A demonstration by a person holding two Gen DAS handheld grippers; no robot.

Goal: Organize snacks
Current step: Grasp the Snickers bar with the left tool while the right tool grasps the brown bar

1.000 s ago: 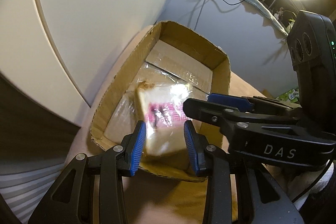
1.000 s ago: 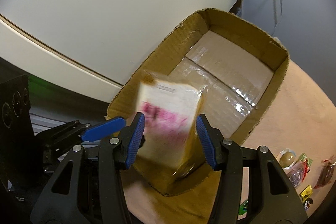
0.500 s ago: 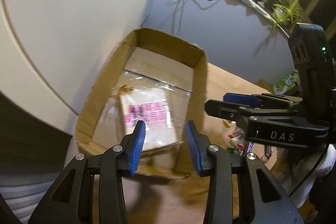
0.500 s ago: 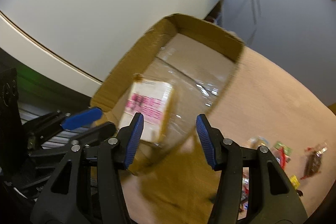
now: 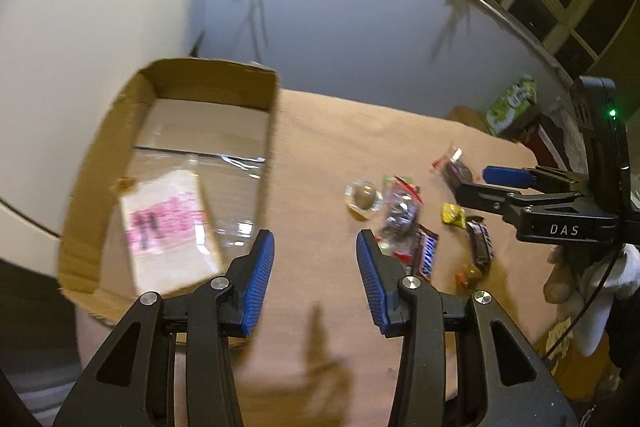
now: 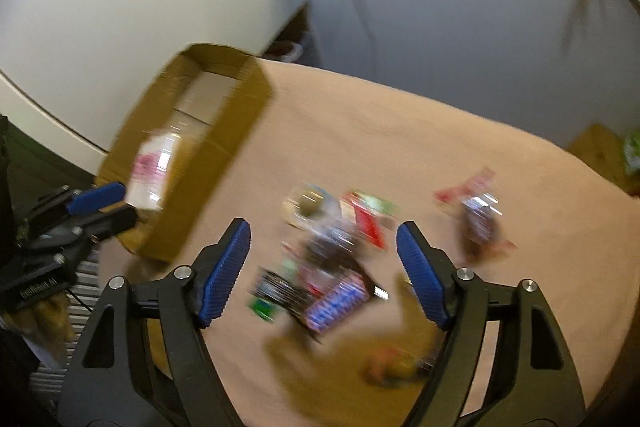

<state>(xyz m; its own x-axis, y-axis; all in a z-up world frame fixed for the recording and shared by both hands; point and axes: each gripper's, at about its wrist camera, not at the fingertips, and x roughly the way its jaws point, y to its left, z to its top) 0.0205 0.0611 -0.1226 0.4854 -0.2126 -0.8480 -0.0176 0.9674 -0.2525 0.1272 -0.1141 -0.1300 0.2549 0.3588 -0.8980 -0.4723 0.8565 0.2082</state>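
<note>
Hovering over snack pile (image 6: 332, 263): right claw (image 6: 324, 267) nearer, empty, jaws opening; left claw (image 5: 316, 275) empty, opening, pile to its right; cardboard box (image 5: 120, 131) w/ bread pkt (image 5: 168, 231) leftward.

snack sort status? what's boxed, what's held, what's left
Done: one pink-printed white packet lies in the brown cardboard box. In hand: nothing; left gripper and right gripper are opening, empty. Left: the loose wrapped snacks on the tan tabletop.
</note>
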